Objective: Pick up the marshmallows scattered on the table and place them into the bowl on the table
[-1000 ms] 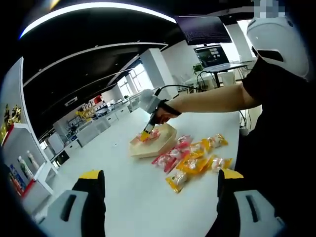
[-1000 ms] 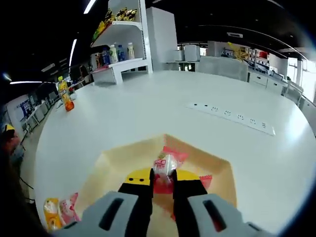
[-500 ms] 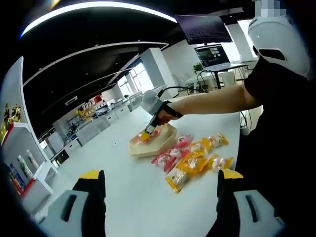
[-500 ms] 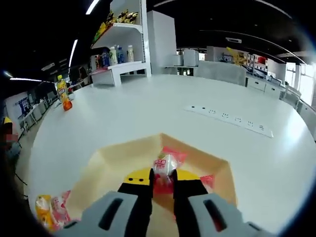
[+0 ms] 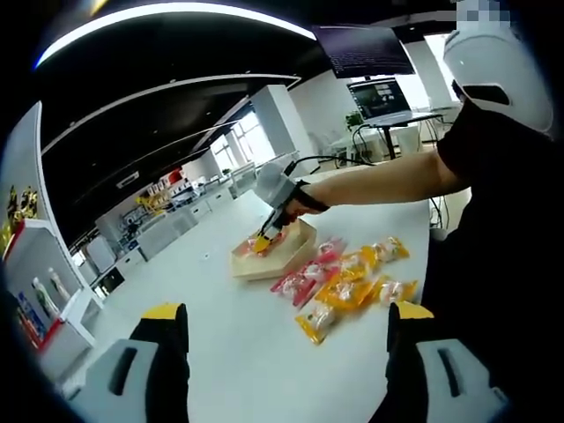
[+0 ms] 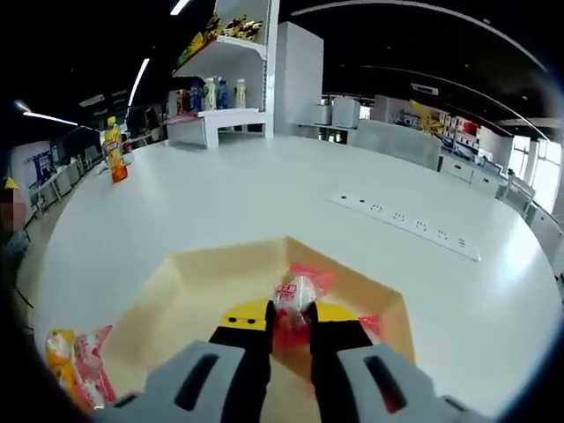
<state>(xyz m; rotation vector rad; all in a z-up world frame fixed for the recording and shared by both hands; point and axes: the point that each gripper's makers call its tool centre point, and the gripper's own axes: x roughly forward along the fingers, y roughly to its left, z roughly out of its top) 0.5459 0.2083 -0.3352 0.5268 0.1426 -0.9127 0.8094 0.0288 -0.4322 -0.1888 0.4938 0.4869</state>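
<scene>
In the right gripper view, the right gripper (image 6: 290, 330) is seen clenched on a marshmallow packet (image 6: 295, 295), a clear wrapper with red print pinched between the two yellow-tipped jaws. The packet is held over the interior of the bowl (image 6: 185, 291), a pale wooden, angular dish resting on the white bench (image 6: 264, 194). Another red-wrapped packet (image 6: 368, 324) is seen lying inside the bowl just right of the jaws. Near the lower left edge of that view, yellow and pink packets (image 6: 72, 366) lie on the bench just outside the bowl. A power strip (image 6: 405, 227) is set flat on the bench beyond the bowl, and an orange drink bottle (image 6: 114, 152) stands upright well apart, near the far left edge. Shelves with bottles (image 6: 216, 92) are seen behind the bench.

In the left gripper view, the left gripper (image 5: 282, 352) is held released, its jaws wide apart and nothing between them, above the bench (image 5: 220, 352). Ahead of it, the right gripper (image 5: 267, 236) is seen reaching down into the bowl (image 5: 273, 257), held by a person's hand (image 5: 295, 207). A cluster of scattered marshmallows (image 5: 348, 286) in yellow, pink and red wrappers lies on the bench just beside the bowl, between it and the person. A monitor (image 5: 379, 99) is seen on a desk in the background.
</scene>
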